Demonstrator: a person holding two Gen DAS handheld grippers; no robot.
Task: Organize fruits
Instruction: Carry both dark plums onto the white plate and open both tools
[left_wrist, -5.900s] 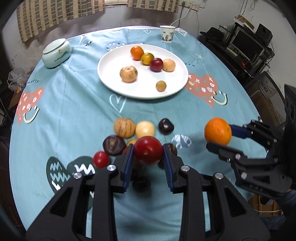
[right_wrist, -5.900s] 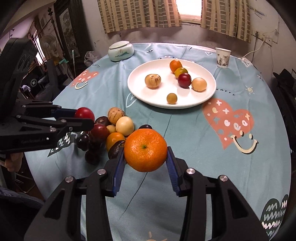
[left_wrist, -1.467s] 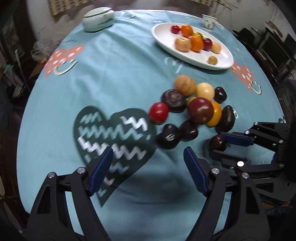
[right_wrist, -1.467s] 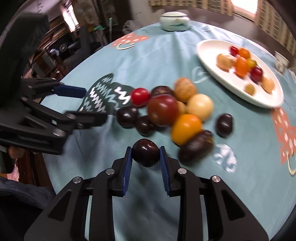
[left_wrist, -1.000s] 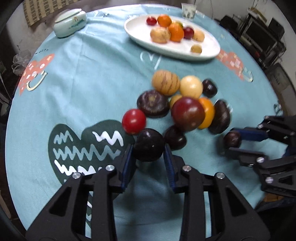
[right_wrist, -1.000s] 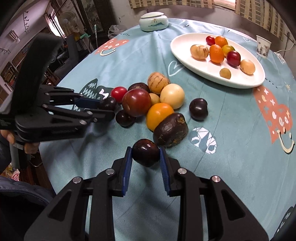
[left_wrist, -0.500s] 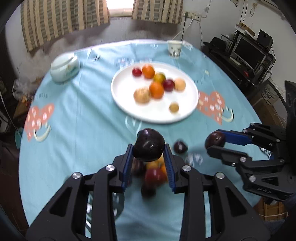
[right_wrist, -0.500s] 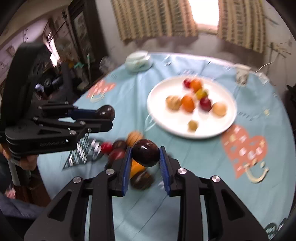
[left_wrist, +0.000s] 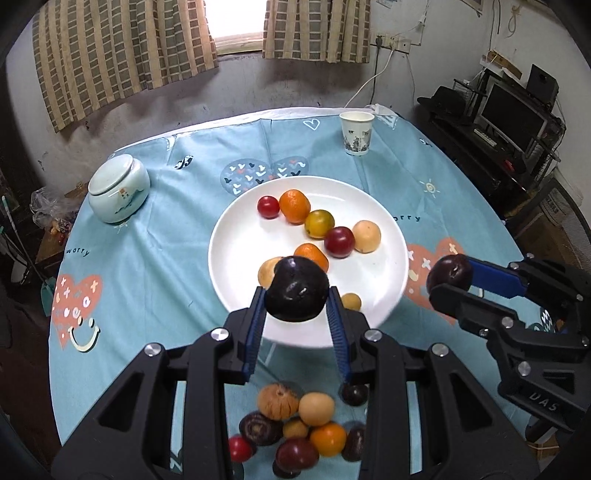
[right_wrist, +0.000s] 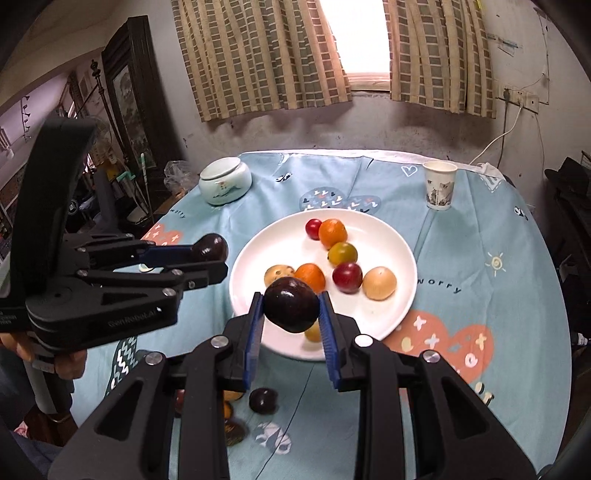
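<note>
My left gripper (left_wrist: 297, 308) is shut on a dark plum (left_wrist: 297, 290), held in the air over the near rim of the white plate (left_wrist: 236, 236). My right gripper (right_wrist: 291, 312) is shut on another dark plum (right_wrist: 291, 304), also above the plate (right_wrist: 388, 317) at its near edge. Each gripper shows in the other's view, the right gripper (left_wrist: 448, 284) at the right and the left gripper (right_wrist: 210, 260) at the left. The plate holds several small fruits: oranges, tomatoes, a yellow one and tan ones. A pile of loose fruits (left_wrist: 299, 432) lies on the cloth below my left gripper.
A pale lidded jar (left_wrist: 118, 188) stands at the back left of the round table with its blue patterned cloth (left_wrist: 155, 258). A paper cup (left_wrist: 356, 133) stands at the back right. A person's hand (right_wrist: 70, 363) grips the left tool. Shelves with a monitor stand to the right.
Both grippers rose from the fruit pile and moved forward to the plate, each carrying its dark plum. The left gripper closed on its plum about a second ago.
</note>
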